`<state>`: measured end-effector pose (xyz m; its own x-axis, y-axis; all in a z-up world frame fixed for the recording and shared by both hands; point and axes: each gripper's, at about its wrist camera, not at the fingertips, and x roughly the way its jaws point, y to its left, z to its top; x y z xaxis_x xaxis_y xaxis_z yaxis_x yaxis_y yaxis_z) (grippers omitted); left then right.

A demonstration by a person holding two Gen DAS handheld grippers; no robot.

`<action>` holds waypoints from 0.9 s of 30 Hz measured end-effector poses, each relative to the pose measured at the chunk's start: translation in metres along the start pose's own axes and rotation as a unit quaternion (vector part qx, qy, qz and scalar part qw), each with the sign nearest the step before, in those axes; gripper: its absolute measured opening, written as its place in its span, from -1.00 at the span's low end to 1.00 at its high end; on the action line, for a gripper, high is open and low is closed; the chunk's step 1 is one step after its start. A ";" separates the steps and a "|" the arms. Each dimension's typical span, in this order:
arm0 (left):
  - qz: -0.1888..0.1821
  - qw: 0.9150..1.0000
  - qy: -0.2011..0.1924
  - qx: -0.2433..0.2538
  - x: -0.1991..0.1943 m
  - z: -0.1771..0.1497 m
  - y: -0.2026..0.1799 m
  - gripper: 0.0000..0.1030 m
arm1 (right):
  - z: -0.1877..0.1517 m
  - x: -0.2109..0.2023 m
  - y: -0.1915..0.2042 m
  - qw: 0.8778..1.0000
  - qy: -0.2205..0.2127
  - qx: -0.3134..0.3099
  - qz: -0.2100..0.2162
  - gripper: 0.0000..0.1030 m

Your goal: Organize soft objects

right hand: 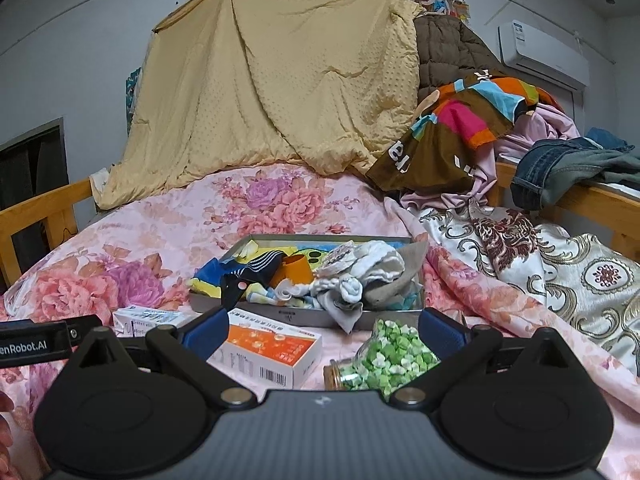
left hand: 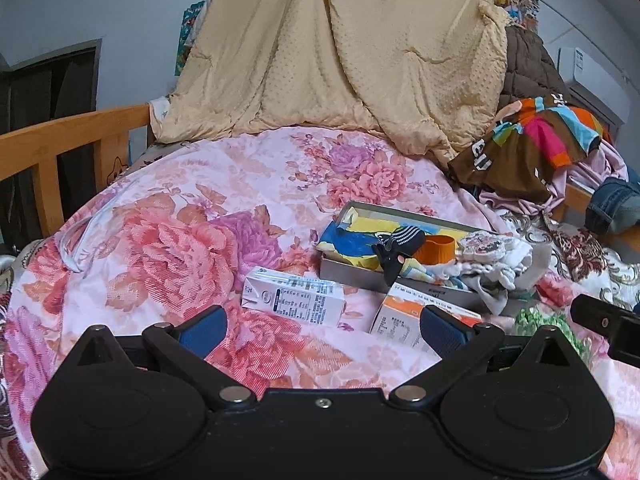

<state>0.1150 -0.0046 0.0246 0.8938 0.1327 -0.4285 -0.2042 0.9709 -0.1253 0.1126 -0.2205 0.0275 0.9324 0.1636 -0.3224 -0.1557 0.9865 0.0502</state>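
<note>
A: Both claws are spread wide and hold nothing. The left claw (left hand: 322, 330) hovers over the floral bedspread (left hand: 168, 240); the right claw (right hand: 322, 330) hangs just short of the grey shallow box (right hand: 280, 316)

B: And the soft things?

A: Heaped in that box, at twelve o'clock from the right claw: white socks (right hand: 372, 264), a navy striped sock (right hand: 256, 264), an orange band (right hand: 298, 270), and a yellow-and-blue cloth (right hand: 208, 280) spilling over the box's nine o'clock end. One grey sock (right hand: 344, 312) droops over the near wall

B: How would you start?

A: I'd judge the drooping grey sock the easy pick: come in low at twelve o'clock, pinch one layer only, and lift slowly so the tangle stays put. Steer clear of the orange-and-white carton (right hand: 268, 356) at eleven o'clock and the jar of green-and-white bits (right hand: 384, 360), lying on its side at one o'clock. Neither is soft

B: Any writing?

A: "enRobot.AI", cut off at the edge, on the other claw's body (right hand: 32, 346) at nine o'clock. The carton shows a barcode, and the white carton (left hand: 294, 298) has a printed table, both too small to read. A brown striped garment (right hand: 432, 148) at one o'clock bears large white letters, folded, illegible
</note>
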 end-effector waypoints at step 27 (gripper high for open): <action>0.016 1.000 0.024 0.007 -0.037 -0.025 0.029 0.98 | -0.033 -0.036 0.023 0.999 0.032 -0.006 -0.005 1.00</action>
<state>0.0659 0.0141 0.0147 0.8664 0.1545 -0.4749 -0.2265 0.9691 -0.0980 0.0650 -0.2037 0.0087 0.9114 0.1534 -0.3820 -0.1510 0.9879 0.0363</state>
